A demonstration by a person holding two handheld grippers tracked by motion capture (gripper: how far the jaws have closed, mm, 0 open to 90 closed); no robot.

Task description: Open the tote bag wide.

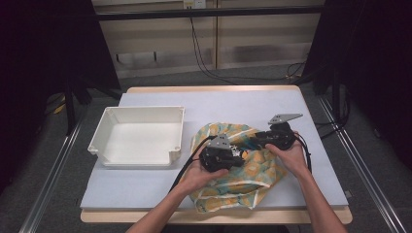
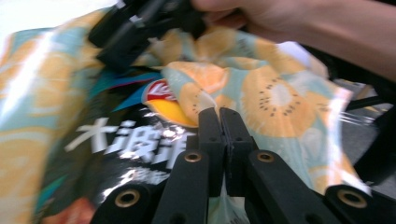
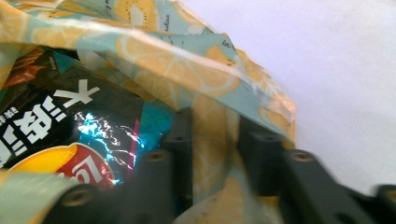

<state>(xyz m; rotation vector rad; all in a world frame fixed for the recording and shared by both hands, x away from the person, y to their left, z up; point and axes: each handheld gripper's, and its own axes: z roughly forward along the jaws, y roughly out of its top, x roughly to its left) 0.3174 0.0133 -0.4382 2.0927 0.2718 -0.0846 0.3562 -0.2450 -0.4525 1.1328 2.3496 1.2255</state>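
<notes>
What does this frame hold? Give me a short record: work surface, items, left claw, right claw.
surface: pale grey table top
items: fruit-print fabric bag, orange and teal; dark glossy crisp packet with white lettering inside it; empty white rectangular plastic tray, left of the bag
left claw: jaws shut, pinching a fold of the bag's cloth
right claw: jaws apart, the bag's edge between them; whether the pads press it is unclear
hands: both over the bag

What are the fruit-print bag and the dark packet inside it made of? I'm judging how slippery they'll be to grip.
Fruit-print bag: looks like thin coated fabric or plastic, creased, slightly shiny. Dark packet: probably metallised film, glossy with crinkled glare spots.
</notes>
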